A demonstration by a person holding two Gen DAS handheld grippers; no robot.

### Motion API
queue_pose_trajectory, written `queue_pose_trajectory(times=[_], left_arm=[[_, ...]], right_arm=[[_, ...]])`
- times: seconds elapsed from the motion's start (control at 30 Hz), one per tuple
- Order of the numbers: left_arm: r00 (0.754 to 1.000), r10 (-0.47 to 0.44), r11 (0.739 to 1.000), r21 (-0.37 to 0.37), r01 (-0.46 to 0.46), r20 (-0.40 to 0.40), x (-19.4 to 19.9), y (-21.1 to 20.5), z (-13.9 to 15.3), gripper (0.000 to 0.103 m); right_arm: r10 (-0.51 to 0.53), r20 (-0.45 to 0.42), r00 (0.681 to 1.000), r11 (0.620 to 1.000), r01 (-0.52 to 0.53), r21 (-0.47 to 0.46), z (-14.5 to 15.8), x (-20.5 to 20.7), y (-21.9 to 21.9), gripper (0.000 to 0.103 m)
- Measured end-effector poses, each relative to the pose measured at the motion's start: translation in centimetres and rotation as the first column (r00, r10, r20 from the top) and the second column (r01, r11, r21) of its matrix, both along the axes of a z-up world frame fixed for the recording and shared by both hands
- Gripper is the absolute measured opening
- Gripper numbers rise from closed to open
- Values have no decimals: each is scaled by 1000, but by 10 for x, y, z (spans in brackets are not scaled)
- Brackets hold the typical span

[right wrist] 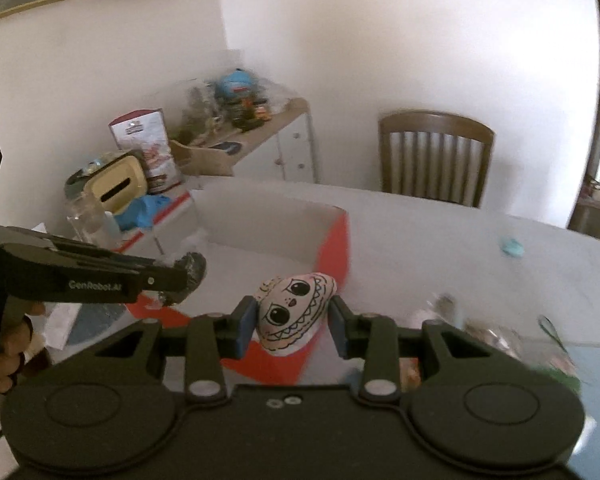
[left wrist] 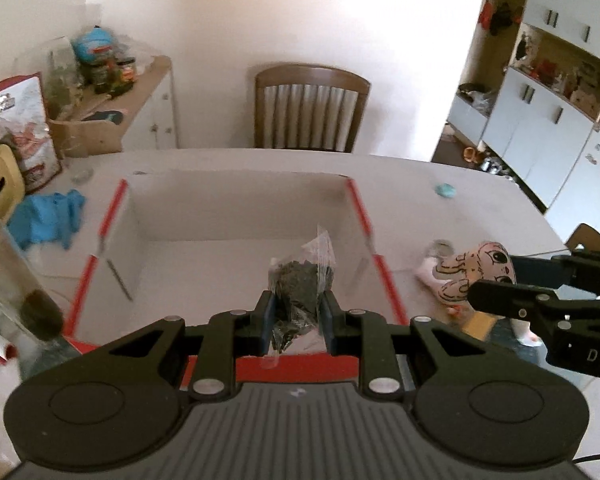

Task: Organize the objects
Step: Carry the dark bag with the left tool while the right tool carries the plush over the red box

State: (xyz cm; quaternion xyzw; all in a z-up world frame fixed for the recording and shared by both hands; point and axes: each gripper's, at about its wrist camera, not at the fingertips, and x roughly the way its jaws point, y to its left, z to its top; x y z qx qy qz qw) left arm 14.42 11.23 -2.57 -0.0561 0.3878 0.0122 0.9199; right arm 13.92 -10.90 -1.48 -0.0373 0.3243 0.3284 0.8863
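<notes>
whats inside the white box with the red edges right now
In the left wrist view the white box shows only bare white floor and walls. The bag of dark bits held by the left gripper covers part of the floor, and the near corner is hidden.

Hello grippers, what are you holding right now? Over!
Left gripper shut on bag of dark dried leaves. Right gripper shut on painted face toy. Both beside open white box; nothing blocking.

Taking the wooden chair as the anchor: it sits at the far side of the white table, pushed up against the wall. Left of the chair there's a low white cabinet piled with jars and a cardboard box. Way off to the chair's right, a wall of white cupboards with open shelves full of clutter.
</notes>
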Motion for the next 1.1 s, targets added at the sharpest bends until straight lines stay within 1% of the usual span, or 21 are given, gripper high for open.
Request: queue_pose_trajectory(times=[0.1, 0.23, 0.37, 0.43, 0.57, 0.63, 0.77, 0.93, 1.1], left_arm=[[1000, 12, 1000, 14, -12, -15, 10, 21, -2, 24], [999, 35, 998, 44, -34, -33, 29, 49, -9, 24], [996, 47, 997, 64, -43, -71, 49, 68, -24, 24], [994, 55, 996, 76, -48, -92, 59, 74, -33, 24], [990, 62, 992, 119, -47, -124, 77, 82, -50, 24], [988, 53, 990, 134, -33, -145, 87, 84, -58, 24], [981, 30, 990, 140, -3, -190, 101, 84, -70, 24], [964, 7, 989, 147, 34, -267, 118, 81, -87, 24], [940, -23, 987, 141, 75, -341, 127, 77, -99, 24]], right_arm=[[18, -6, 1000, 1000, -18, -12, 0, 11, 27, 37], [34, -18, 999, 998, -35, -52, -6, 27, 64, 37], [51, -26, 998, 995, -53, -87, -17, 38, 92, 37], [55, -45, 997, 993, -59, -101, -24, 45, 105, 37], [68, -71, 995, 985, -78, -154, -42, 57, 128, 37], [70, -86, 994, 981, -84, -177, -50, 62, 139, 37], [66, -139, 988, 971, -96, -218, -68, 73, 152, 37], [45, -210, 977, 959, -101, -264, -88, 82, 159, 37], [29, -267, 963, 954, -107, -281, -98, 86, 162, 37]])
